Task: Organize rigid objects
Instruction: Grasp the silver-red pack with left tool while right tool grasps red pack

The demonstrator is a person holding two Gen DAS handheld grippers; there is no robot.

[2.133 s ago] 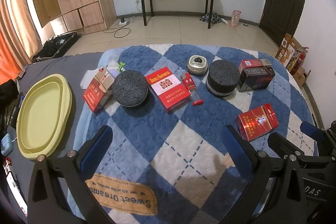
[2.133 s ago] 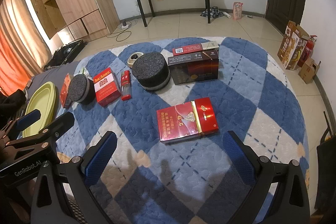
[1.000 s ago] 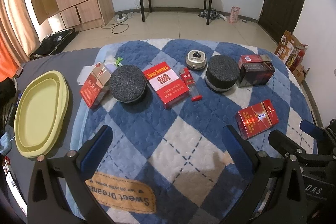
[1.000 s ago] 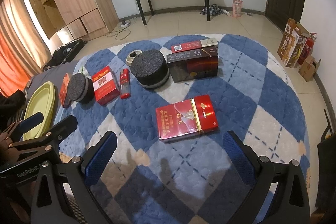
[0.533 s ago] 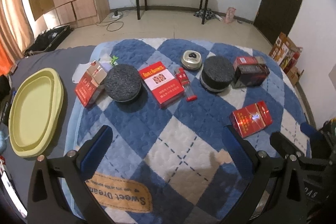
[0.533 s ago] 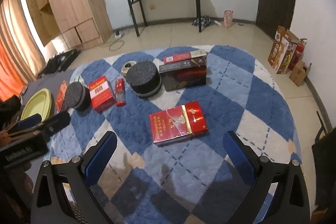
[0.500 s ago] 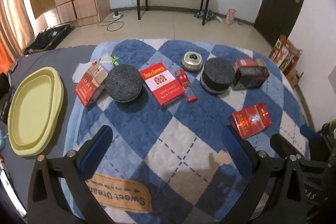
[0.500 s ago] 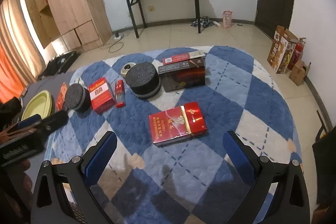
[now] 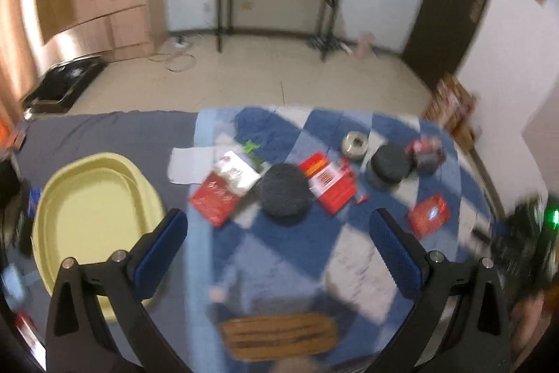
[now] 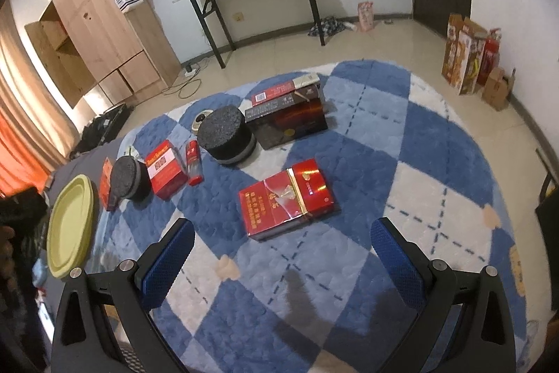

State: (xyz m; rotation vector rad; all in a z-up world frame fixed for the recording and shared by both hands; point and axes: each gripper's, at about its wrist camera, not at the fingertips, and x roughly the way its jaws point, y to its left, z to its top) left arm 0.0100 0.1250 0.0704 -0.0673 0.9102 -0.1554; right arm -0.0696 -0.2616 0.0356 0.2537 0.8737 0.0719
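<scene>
Both grippers hang above the blue-and-white checked blanket with their blue-padded fingers spread wide and nothing between them — the left gripper over the blanket's left part, the right gripper just short of a red cigarette pack lying flat on its own. At the far left, off the blanket on a grey sheet, sits a shallow yellow-green tray; its inside shows bare. The rest of the objects lie in a loose row further back: a red-and-white pack nearest the tray, a dark round sponge-like block beside it, a red box, a red lighter, a larger dark round block, and at the right end a dark carton with a slim red pack just behind it. A small round metal tin lies behind the larger block. The left view is motion-blurred, so fine detail there is lost.
</scene>
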